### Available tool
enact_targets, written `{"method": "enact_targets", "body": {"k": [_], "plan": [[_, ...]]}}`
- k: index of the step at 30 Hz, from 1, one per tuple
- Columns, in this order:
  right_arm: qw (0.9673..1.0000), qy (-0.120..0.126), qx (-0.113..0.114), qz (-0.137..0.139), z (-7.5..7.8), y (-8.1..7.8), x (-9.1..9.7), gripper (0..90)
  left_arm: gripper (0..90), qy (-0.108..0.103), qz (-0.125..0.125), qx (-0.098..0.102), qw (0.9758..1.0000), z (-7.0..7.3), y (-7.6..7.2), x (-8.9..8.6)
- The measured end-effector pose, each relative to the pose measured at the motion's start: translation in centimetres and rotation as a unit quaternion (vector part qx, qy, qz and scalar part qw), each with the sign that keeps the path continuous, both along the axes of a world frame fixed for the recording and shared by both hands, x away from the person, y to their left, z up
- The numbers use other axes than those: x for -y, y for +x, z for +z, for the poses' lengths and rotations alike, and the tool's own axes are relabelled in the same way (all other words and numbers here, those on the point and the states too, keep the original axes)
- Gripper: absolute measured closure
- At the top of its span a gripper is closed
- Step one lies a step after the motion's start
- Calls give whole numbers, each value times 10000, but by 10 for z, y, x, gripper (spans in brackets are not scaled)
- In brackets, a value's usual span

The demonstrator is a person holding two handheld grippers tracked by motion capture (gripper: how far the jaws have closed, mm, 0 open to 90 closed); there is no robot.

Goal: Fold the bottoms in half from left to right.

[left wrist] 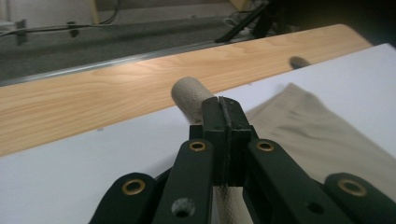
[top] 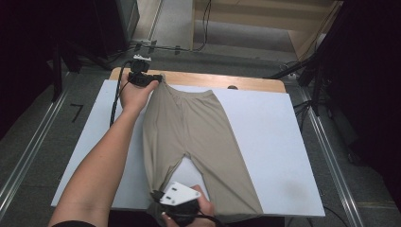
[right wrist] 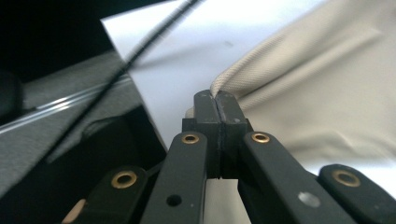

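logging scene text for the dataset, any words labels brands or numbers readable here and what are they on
"7": a dark mark on the grey floor, left of the white table sheet.
No print, tag or brand can be read on the beige trousers, the left gripper or the right gripper.

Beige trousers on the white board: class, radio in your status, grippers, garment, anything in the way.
Left gripper shut on trousers at waistband corner. Right gripper shut on near leg's hem. Trousers flat on white board. Nothing in the way.
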State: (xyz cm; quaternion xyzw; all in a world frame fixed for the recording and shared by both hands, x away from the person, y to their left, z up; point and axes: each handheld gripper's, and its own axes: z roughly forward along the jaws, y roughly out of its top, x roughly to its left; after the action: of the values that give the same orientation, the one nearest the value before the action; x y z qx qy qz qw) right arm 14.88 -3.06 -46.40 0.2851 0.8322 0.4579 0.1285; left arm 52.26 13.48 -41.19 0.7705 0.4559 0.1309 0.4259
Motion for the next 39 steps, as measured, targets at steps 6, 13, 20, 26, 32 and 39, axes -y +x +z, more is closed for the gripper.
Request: {"method": "enact_targets", "body": {"k": [6,13,20,26,32,39], "plan": [[9980,-58,104,-618,-11,-15,63,877,900,-241,-276,69,9993,-2,-7,34],[9936,-143,72,-1121,-19,-29,111,877,900,-317,-389,123,9987,-2,-4,71],[9878,-399,-18,-1502,-26,-39,149,876,900,-333,-490,36,9982,-9,3,95],[9825,-417,-135,-1810,-30,-43,177,876,900,-235,-552,-53,9982,-20,9,115],[9784,-456,-200,-2005,-33,-46,197,878,900,-150,-629,-138,9978,-29,13,134],[9731,-496,-206,-2242,-34,-51,210,877,900,-36,-705,-181,9973,-34,17,156]]}}
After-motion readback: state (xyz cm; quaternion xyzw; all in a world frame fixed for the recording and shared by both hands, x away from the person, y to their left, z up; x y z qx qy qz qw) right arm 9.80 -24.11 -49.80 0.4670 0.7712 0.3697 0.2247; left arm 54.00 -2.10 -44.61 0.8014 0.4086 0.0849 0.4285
